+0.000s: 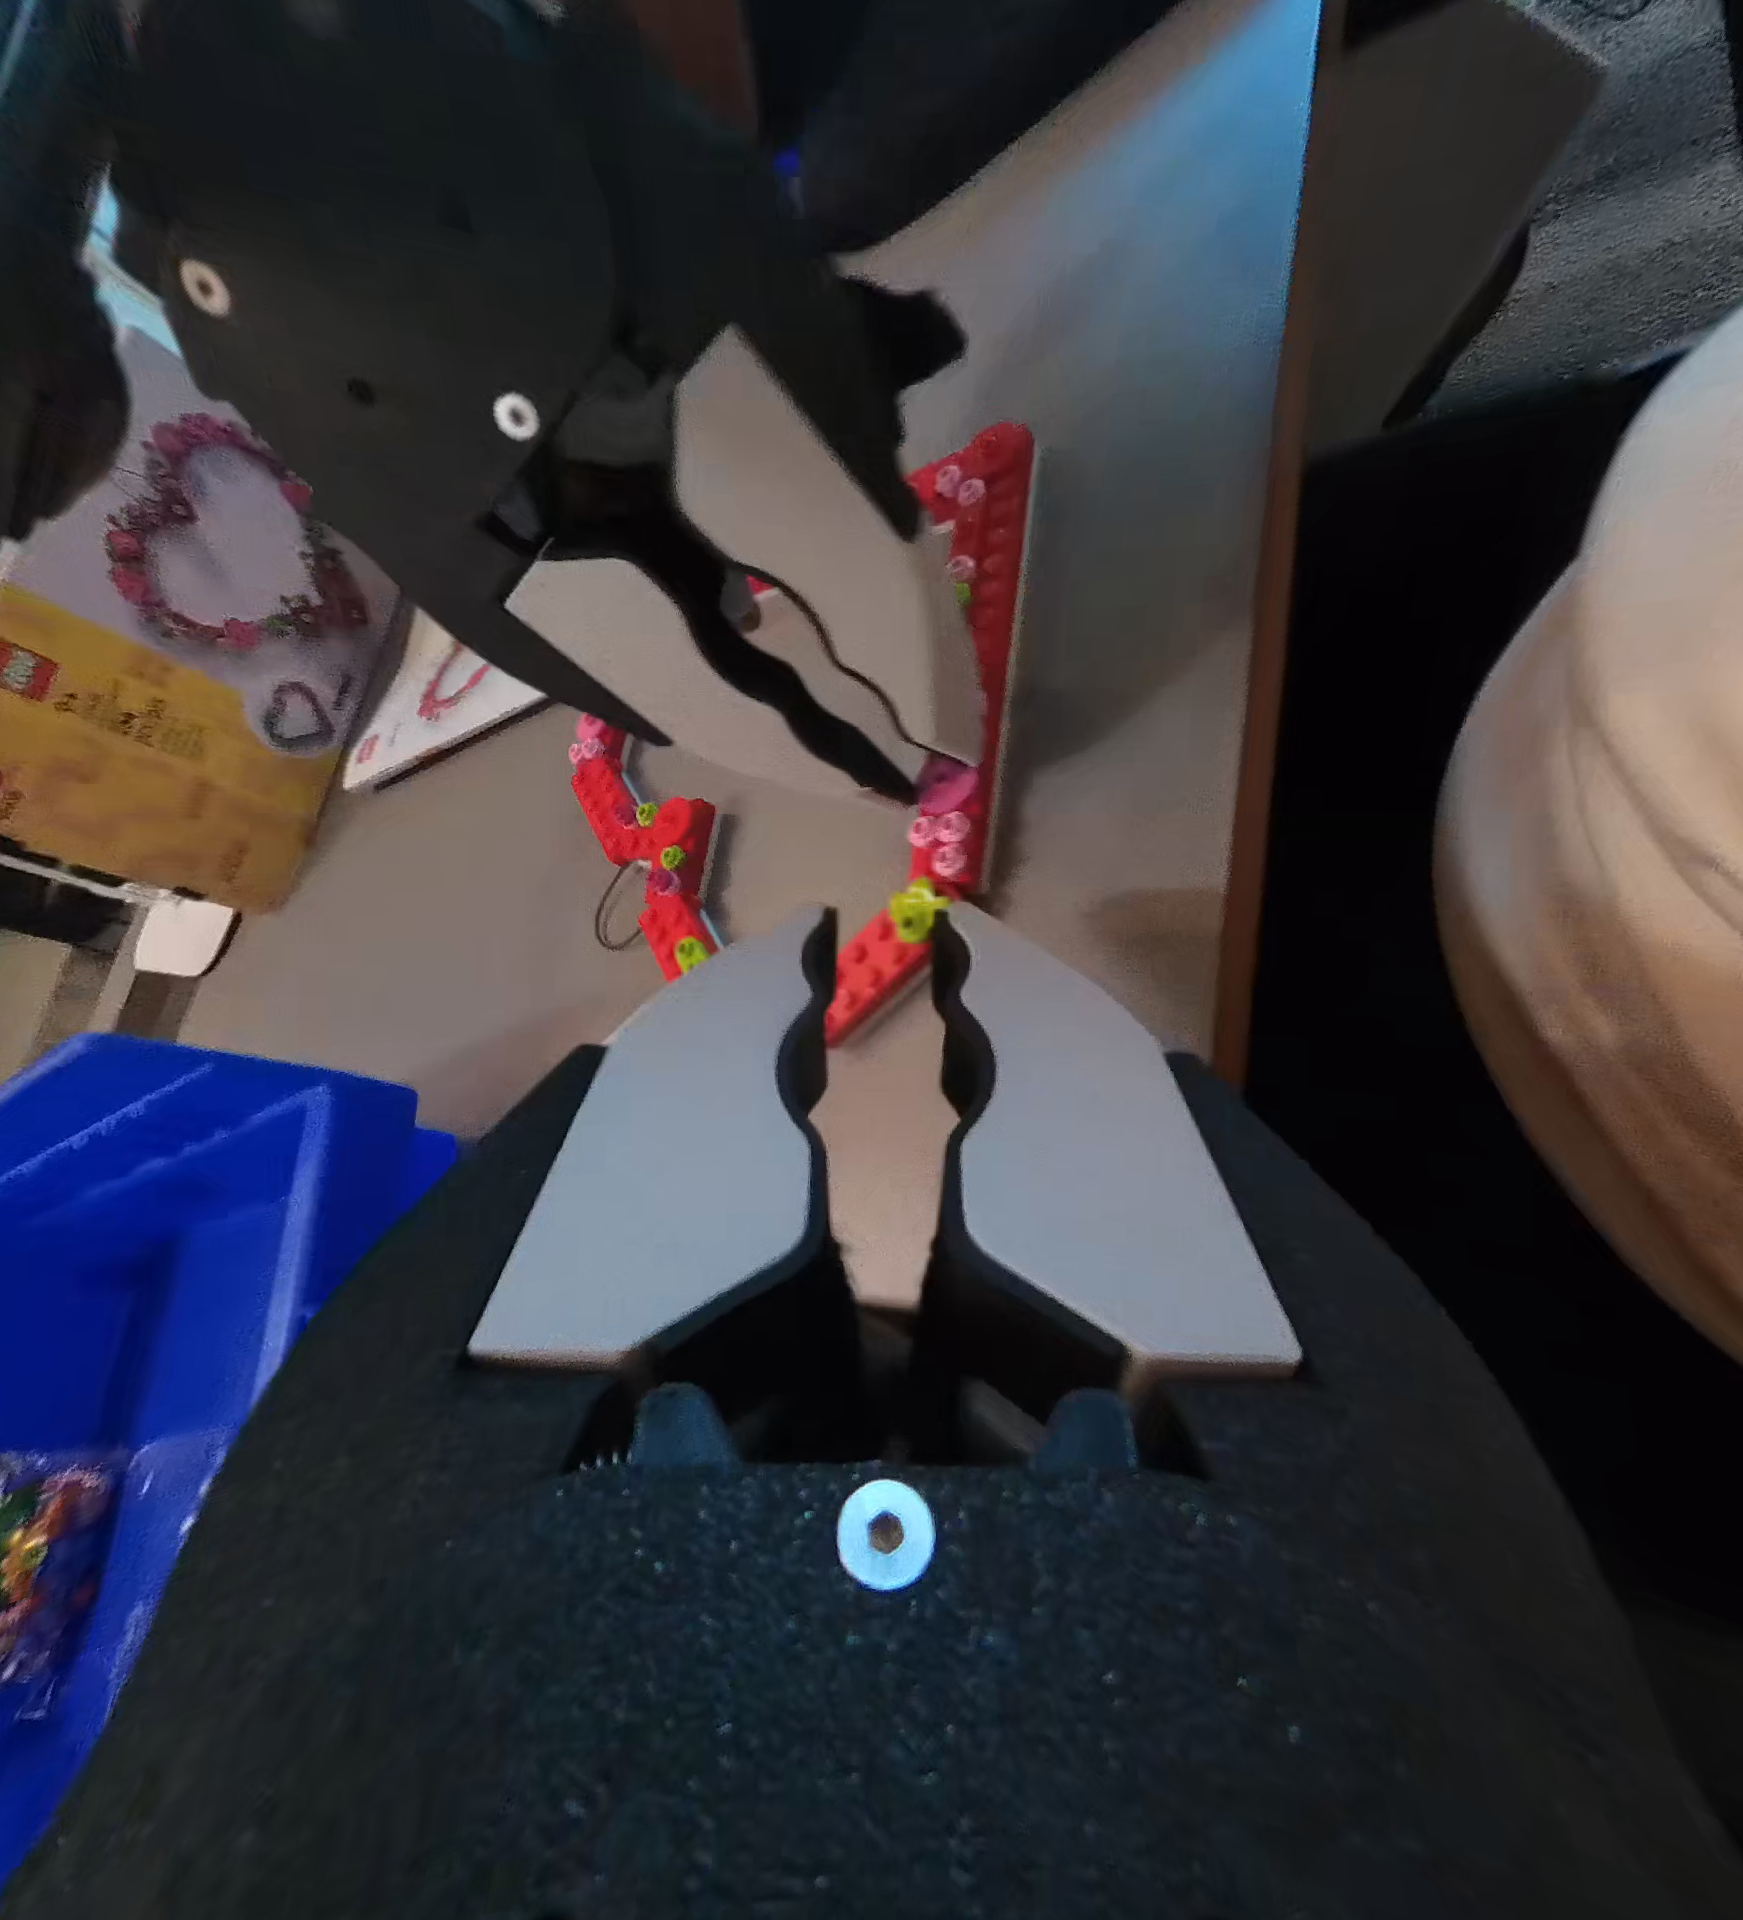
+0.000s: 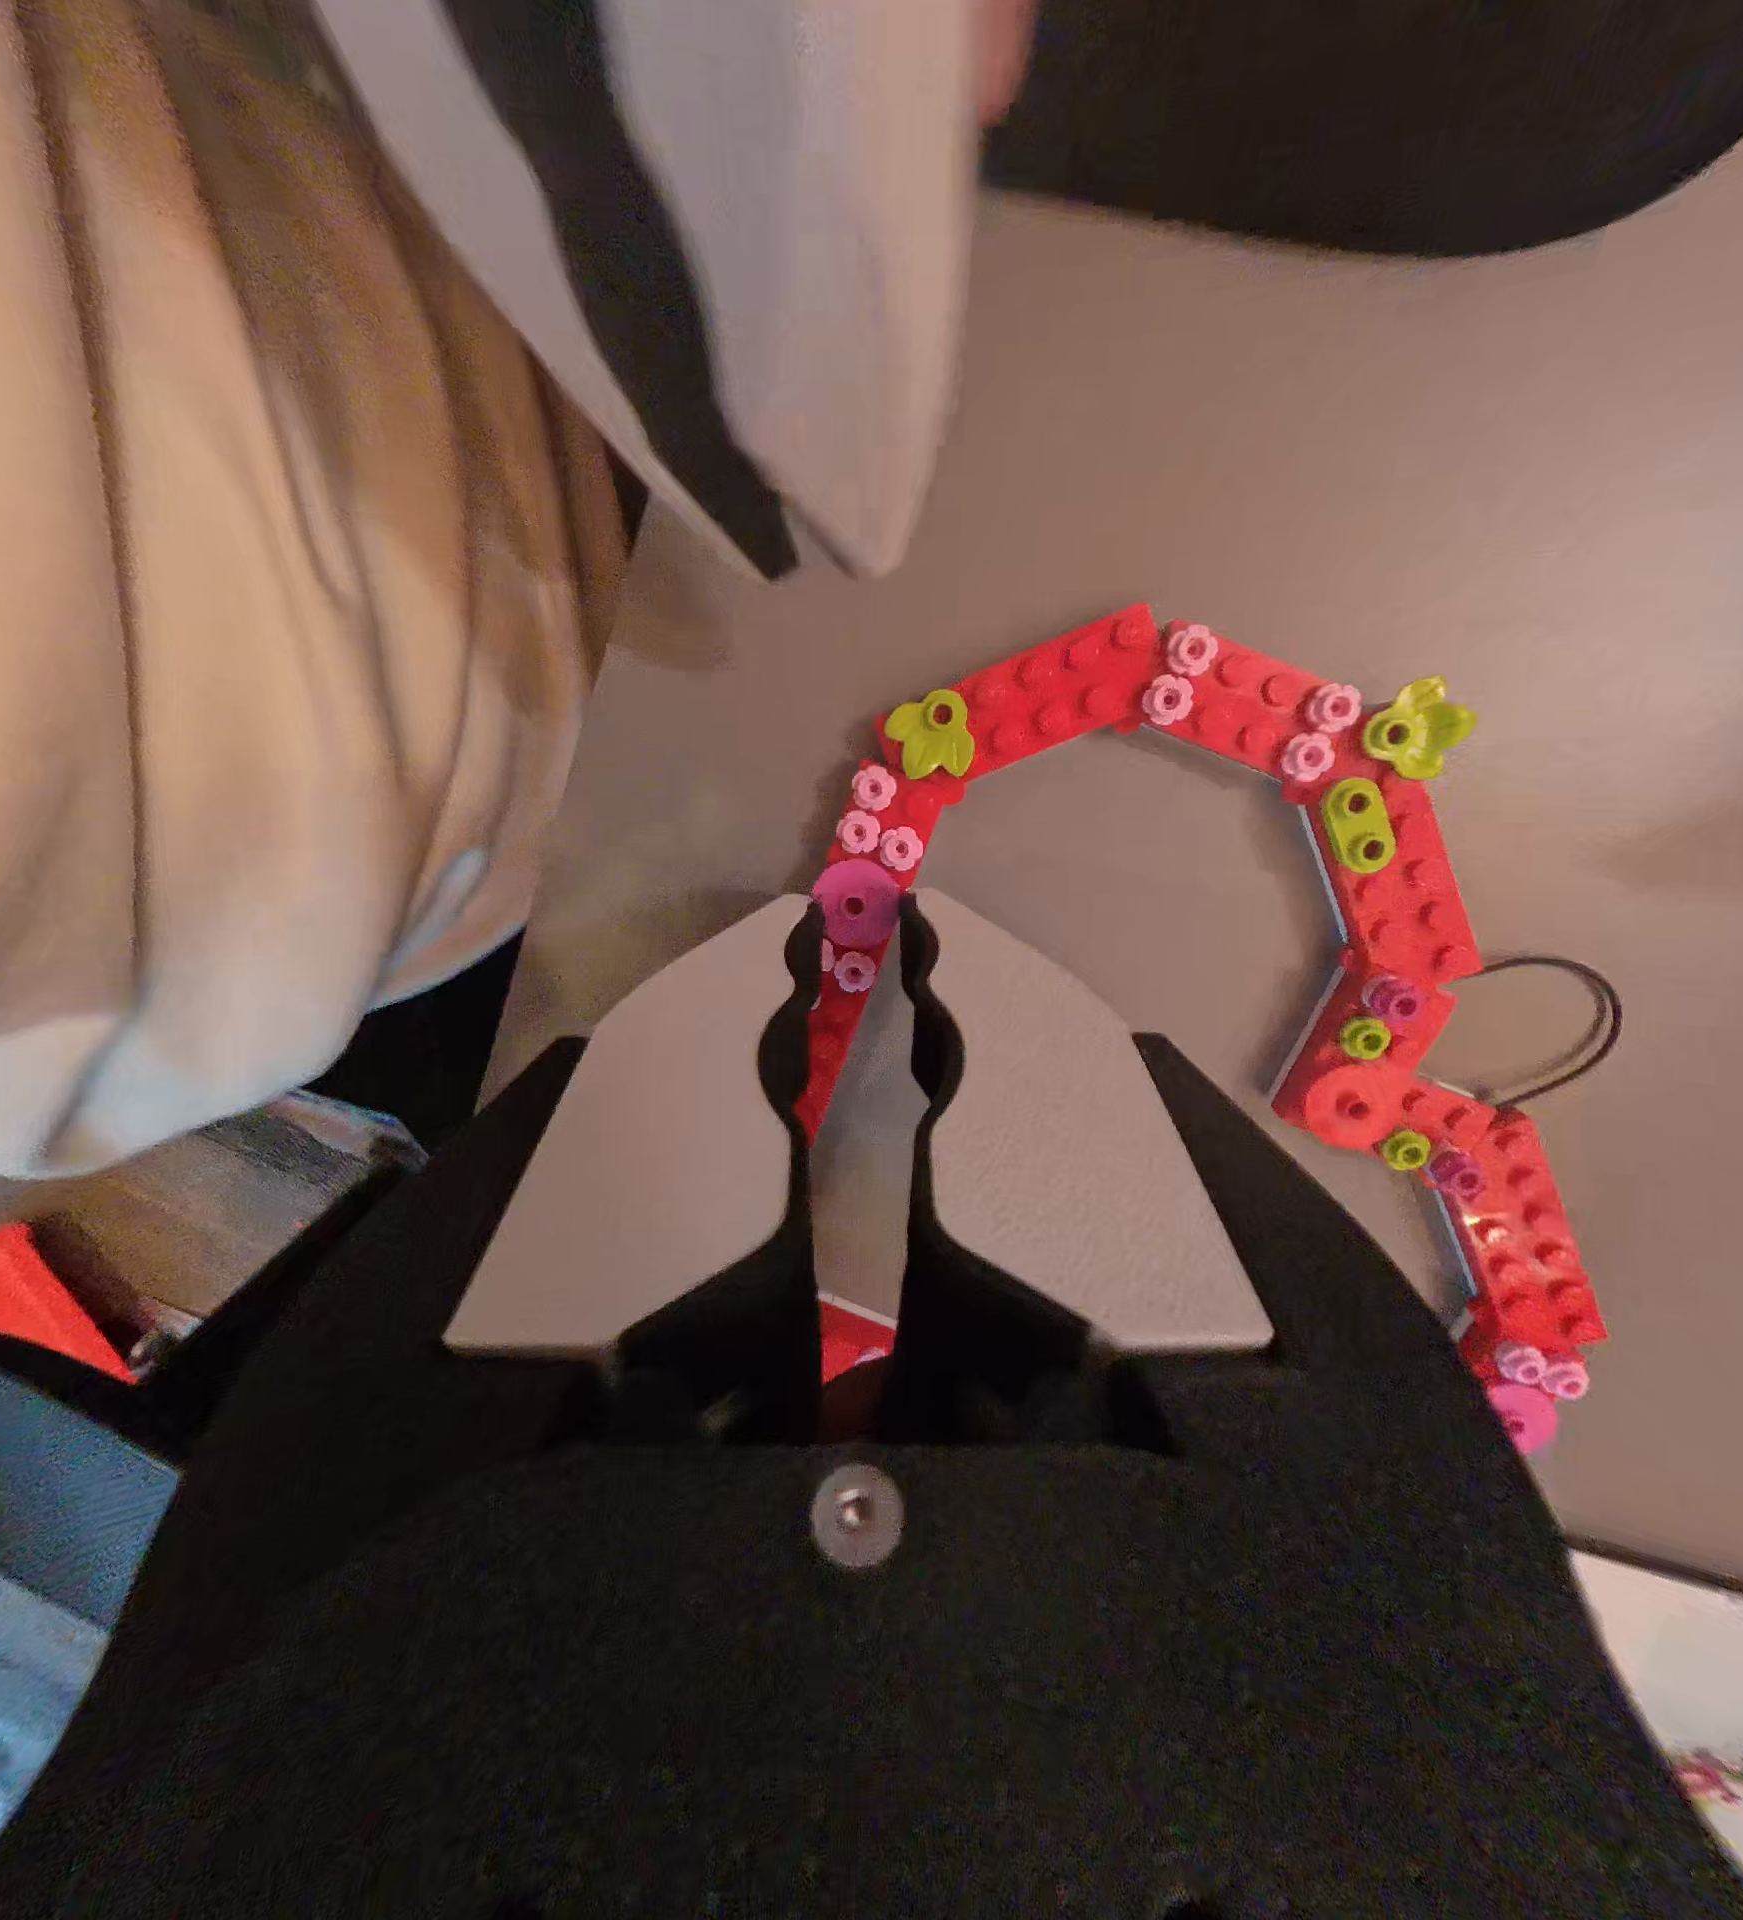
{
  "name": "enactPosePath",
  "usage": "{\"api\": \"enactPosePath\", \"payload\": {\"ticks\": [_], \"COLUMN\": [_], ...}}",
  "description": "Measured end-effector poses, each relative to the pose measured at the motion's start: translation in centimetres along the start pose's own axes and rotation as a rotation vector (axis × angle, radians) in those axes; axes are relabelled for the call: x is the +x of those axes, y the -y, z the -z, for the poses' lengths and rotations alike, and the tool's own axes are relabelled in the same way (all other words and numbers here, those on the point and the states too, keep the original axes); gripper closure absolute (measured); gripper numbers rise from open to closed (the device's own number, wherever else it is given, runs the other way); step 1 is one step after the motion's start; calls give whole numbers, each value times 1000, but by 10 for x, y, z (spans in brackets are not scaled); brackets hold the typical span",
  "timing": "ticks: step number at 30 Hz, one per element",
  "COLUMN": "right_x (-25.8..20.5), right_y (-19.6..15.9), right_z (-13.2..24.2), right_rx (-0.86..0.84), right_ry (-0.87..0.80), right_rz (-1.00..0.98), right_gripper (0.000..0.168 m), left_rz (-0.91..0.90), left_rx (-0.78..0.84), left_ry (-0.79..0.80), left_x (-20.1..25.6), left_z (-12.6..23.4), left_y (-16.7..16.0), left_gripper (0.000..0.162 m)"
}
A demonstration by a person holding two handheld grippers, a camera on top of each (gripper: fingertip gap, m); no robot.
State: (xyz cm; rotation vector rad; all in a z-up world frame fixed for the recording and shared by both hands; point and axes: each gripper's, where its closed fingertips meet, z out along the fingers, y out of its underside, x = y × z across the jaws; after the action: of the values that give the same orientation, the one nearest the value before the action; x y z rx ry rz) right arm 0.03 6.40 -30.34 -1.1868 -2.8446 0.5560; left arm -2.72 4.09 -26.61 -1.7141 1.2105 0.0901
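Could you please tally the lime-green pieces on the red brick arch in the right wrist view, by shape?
Lime-green leaf pieces: 2
Lime-green oblong two-hole plate: 1
Small lime-green round studs: 2
Total: 5, all on the red plastic brick arch.

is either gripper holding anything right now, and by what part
The right gripper pinches a magenta round stud by its sides, over the red brick frame. The left gripper is open, holding nothing.
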Motion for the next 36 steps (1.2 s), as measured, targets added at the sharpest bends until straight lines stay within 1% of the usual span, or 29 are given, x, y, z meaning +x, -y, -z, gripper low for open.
{"api": "enactPosePath", "payload": {"ticks": [1, 3, 6, 8, 12, 19, 22, 25, 29, 34, 36], "right_x": [-3, -7, -15, -16, -13, -8, -8, -8, -8, -9, -9], "right_y": [-3, -5, 0, -3, -2, -1, -4, -4, -3, -2, -2], "right_z": [1, 3, 5, 3, 1, 1, -4, -4, -3, -2, -1], "right_rx": [-11, -1, 79, 87, 133, 181, 160, 186, 289, 524, 570], "right_ry": [-8, -28, -38, -81, -144, -225, -234, -250, -274, -249, -238], "right_rz": [13, -3, -76, -85, -102, -107, -98, -94, -86, -133, -147], "right_gripper": [151, 148, 144, 144, 147, 149, 152, 152, 152, 153, 153], "left_rz": [1, 5, 117, 160, 165, 221, 222, 247, 287, 284, 287], "left_rx": [-18, -17, 42, -12, -93, -98, -97, -104, -115, -115, -114], "left_ry": [-35, -156, -310, -305, -378, -422, -419, -432, -460, -455, -454], "left_x": [-1, 7, 19, 14, 24, 24, 25, 25, 25, 25, 26], "left_z": [-6, -18, -32, -38, -44, -45, -44, -45, -45, -45, -45], "left_y": [1, 5, 13, 6, -2, -3, -4, -4, -5, -5, -5], "left_gripper": [137, 127, 127, 134, 147, 147, 147, 147, 147, 146, 146]}}
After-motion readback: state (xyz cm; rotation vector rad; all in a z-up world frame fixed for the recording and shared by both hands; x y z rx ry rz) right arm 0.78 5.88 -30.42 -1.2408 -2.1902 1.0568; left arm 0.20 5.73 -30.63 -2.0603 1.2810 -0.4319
